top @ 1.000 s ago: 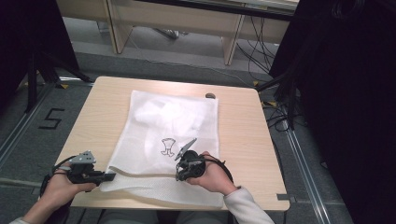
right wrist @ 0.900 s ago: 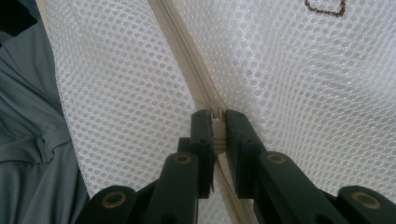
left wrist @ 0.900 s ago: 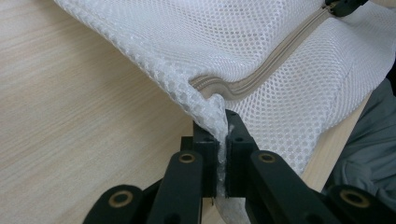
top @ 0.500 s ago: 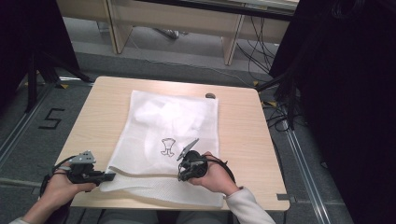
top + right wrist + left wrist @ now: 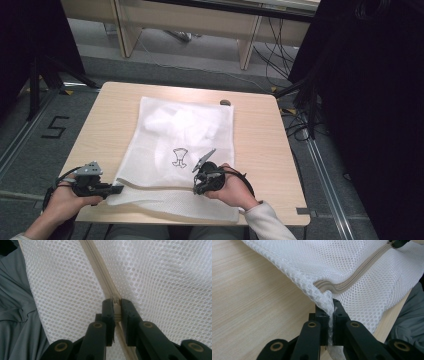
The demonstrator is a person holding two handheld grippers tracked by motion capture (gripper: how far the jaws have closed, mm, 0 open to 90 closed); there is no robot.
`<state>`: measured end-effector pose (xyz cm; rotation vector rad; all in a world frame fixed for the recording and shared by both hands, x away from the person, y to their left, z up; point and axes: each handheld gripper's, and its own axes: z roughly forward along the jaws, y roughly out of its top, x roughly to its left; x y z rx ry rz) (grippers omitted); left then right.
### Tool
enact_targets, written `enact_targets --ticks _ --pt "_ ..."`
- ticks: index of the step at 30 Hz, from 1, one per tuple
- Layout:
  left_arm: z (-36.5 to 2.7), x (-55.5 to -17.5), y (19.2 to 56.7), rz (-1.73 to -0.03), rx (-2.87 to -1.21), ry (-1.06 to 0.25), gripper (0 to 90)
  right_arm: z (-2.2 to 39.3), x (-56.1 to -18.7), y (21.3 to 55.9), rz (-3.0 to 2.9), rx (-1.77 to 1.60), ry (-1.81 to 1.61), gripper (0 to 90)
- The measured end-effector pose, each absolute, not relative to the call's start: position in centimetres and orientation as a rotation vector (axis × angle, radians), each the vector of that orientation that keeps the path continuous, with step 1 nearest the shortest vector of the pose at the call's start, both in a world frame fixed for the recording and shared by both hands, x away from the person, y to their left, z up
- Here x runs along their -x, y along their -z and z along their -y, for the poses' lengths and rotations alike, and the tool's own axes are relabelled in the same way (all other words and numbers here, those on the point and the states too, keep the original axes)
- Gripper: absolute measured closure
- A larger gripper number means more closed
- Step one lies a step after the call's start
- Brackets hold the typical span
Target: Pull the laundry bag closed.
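while left gripper pinches mesh bag corner | right gripper clamped on zipper pull, lower centre | risk: pull slips out if tugged askew

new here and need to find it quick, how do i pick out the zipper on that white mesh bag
On the wooden table lies a white mesh bag with a small black logo. Its zipper runs along the near end, by the person. It is a beige band, unlike the white netting around it, and the right gripper pinches it.
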<state>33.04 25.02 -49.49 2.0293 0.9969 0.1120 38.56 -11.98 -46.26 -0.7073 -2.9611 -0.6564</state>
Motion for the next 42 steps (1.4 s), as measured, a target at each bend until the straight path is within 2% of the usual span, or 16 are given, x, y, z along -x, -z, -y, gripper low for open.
enact_targets --ticks 42 --pt "-25.2 -33.1 49.4 -0.996 -2.037 -0.097 85.4 13.3 -38.3 46.1 2.952 0.753 0.652 82.5"
